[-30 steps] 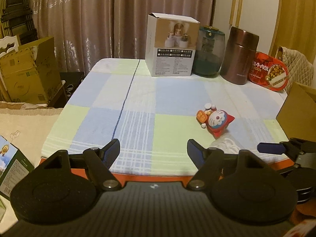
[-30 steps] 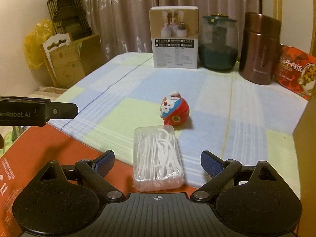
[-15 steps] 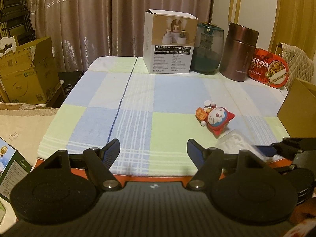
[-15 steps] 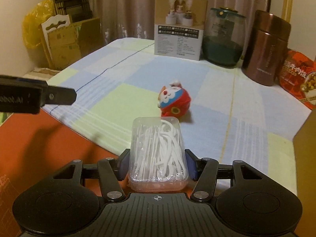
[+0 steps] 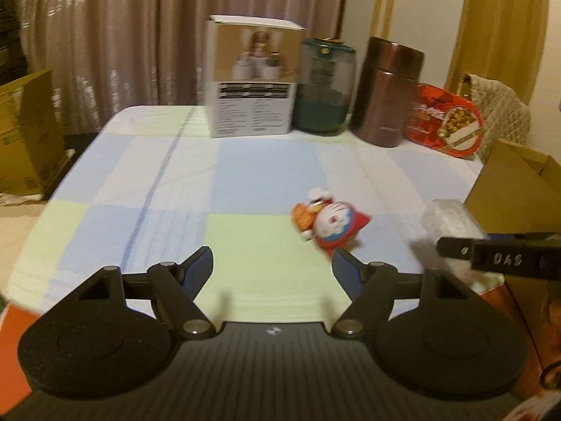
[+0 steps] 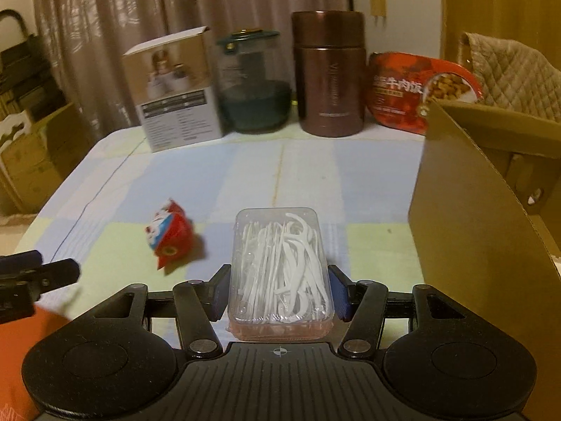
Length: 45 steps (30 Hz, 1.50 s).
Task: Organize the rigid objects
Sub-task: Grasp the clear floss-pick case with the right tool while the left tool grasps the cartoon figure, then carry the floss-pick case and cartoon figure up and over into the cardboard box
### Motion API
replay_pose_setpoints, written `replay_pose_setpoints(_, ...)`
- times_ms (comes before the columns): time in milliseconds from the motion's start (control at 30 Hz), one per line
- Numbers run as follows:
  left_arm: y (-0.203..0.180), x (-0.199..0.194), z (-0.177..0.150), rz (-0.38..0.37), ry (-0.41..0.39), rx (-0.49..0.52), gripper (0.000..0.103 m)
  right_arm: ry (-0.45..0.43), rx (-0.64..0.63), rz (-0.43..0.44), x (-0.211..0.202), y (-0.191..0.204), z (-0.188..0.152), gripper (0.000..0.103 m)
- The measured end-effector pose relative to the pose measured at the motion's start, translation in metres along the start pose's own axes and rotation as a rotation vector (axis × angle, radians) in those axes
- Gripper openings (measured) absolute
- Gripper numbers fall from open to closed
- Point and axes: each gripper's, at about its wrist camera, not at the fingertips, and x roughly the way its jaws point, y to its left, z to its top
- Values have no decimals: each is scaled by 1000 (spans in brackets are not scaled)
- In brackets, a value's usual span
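**tabletop_tom:** Checked cloth [image 5: 245,175] covers the table and most of it is bare, so loads of room in the middle and on the left. Back edge is lined up with stuff though, and a cardboard box [image 6: 484,217] walls off the right side, one flap sticking up close to the right gripper [image 6: 278,289]. Near edge sits just under both grippers.

**gripgal:** What's the right one doing?

**tabletop_tom:** Clamped on a clear floss box [image 6: 278,273], pads pressed on both long sides, held off the cloth next to that flap. Left gripper [image 5: 272,265] is spread apart with nothing in it, hovering over the near edge.

**gripgal:** Count?

**tabletop_tom:** One floss box, picks inside too tangled to count. One toy [image 5: 331,222] lying tipped on the cloth, just past the left gripper's right finger. Along the back: one white carton [image 5: 252,80], one green jar [image 5: 326,87], one brown flask [image 5: 385,94], one red food pack [image 5: 445,122]. So four back there, all upright-ish and nearly touching.
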Motion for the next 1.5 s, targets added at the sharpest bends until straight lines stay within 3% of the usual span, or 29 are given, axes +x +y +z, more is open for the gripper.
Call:
replay_pose_setpoints(367, -38, 48, -3, -84, -16, 211, 67, -10, 21, 11, 4, -17, -2, 53)
replay_pose_setpoints(600, -55, 70, -7, -71, -53, 252, 62, -9, 45, 14, 5, -23, -1, 53)
replay_pose_setpoints(900, -61, 85, -5, -10, -81, 275, 43, -11, 54, 15, 6, -26, -1, 53)
replay_pose_setpoints(1167, -50, 49, -18, 19, -15, 257, 39, -1, 54, 43, 1, -22, -1, 53)
replay_pose_setpoints(1500, -42, -45, -40, 4, 52, 149, 39, 16, 28, 118, -46, -6, -5, 53)
